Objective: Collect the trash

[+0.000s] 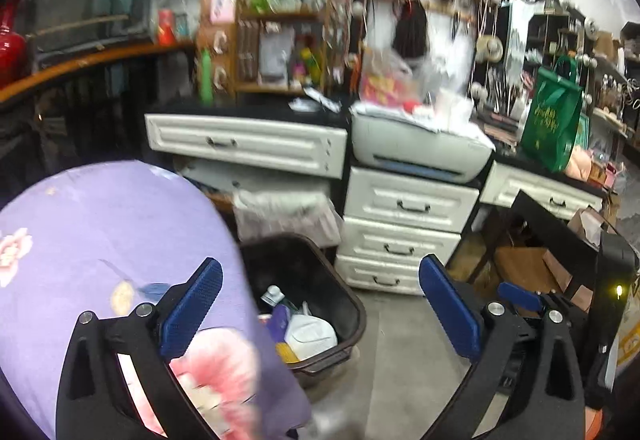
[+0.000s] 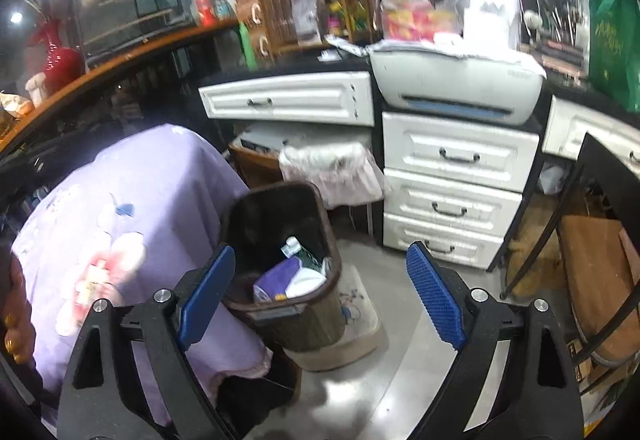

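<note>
At your far left, a lilac cloth [image 2: 132, 224] printed with pink flowers drapes over something low, touching the bin's left side. Your left gripper [image 1: 320, 316] hangs above the floor with its blue pads spread wide and nothing between them; through the gap you look down into the trash bin [image 1: 352, 324]. Your right gripper [image 2: 320, 296] is likewise spread wide and empty, the bin showing between its fingers.

The bin stands upright on the grey floor, mouth facing up, a dark brown, roughly rectangular tub with a rounded rim, resting on a pale mat [image 2: 360, 324]. Inside lies the trash: a carton with a white screw cap [image 2: 298, 252], leaning with its cap toward the back wall so its long axis runs from the front of the bin up to the rear; below it a purple packet [image 2: 276, 282] and a white plastic piece [image 2: 306, 284], lying flat and overlapping.

Further right stands a white drawer unit [image 2: 456, 195] with a grey printer [image 2: 456, 79] on top, then a dark frame [image 2: 600, 175] at the edge.
</note>
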Demonstrator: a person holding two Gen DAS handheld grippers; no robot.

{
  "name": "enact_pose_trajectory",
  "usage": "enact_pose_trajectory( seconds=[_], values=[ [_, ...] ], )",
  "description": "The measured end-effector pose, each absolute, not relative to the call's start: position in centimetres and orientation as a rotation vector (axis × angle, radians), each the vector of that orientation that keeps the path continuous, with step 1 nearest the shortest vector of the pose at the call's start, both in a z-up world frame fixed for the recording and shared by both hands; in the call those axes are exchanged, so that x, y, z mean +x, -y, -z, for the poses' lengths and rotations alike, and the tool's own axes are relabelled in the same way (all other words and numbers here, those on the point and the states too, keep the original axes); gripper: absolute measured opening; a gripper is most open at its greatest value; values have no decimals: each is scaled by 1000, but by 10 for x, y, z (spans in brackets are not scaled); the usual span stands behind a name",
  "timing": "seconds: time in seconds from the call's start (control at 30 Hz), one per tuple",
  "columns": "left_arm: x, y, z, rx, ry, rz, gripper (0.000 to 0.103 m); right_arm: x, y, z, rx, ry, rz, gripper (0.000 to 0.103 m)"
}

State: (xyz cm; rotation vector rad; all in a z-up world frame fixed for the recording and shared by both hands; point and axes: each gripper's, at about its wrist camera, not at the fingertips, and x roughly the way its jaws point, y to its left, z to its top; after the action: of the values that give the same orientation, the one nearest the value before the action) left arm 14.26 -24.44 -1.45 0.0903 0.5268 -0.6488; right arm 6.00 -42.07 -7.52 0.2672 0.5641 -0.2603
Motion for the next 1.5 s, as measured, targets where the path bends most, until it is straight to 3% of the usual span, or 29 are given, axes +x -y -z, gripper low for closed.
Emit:
enact_pose_trajectory(
  seconds=[0.07, 0.63, 1.5],
  values=[
    [131, 222, 8, 80, -492, 627, 98, 54, 405, 63, 250, -535, 248, 97],
    [53, 78, 5, 87, -401, 306, 98, -3, 254, 0, 85, -379, 56, 97],
    [11, 48, 2, 57, -286, 236, 98, -48, 229, -2, 70, -275, 15, 97]
  ],
)
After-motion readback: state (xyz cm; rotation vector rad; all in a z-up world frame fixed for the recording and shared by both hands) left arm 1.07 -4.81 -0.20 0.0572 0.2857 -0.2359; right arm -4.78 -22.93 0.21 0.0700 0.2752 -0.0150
